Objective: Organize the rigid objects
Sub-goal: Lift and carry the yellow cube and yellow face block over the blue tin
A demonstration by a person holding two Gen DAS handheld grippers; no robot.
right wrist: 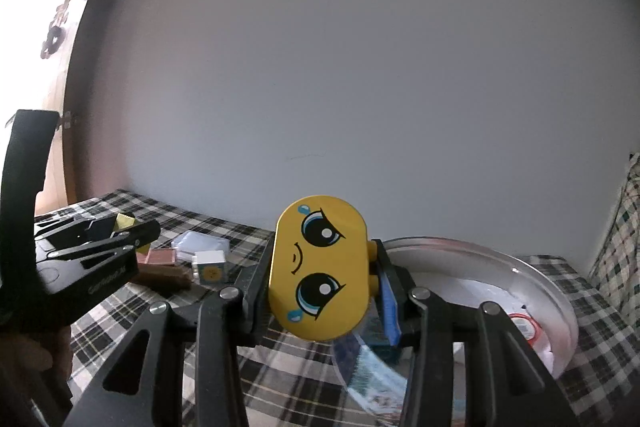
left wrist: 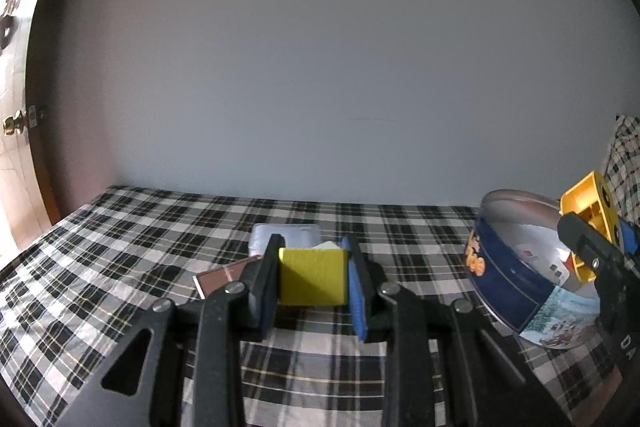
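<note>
My left gripper (left wrist: pixel 313 267) is shut on a yellow-green block (left wrist: pixel 312 282) and holds it just above the plaid cloth; the gripper also shows at the left of the right wrist view (right wrist: pixel 120 231). My right gripper (right wrist: pixel 320 275) is shut on a yellow toy with a cartoon face (right wrist: pixel 320 273), held at the near rim of a round blue tin (right wrist: pixel 520 279). In the left wrist view the tin (left wrist: pixel 508 279) stands at the right with the yellow toy (left wrist: pixel 588 219) over it.
A pale blue pouch (left wrist: pixel 286 235) and a brown flat box (left wrist: pixel 220 277) lie on the plaid cloth (left wrist: pixel 120 267) behind my left gripper. A small white box (right wrist: pixel 210 267), a pink card (right wrist: pixel 156 257) and a brown box (right wrist: pixel 168 277) lie together. A wall stands behind.
</note>
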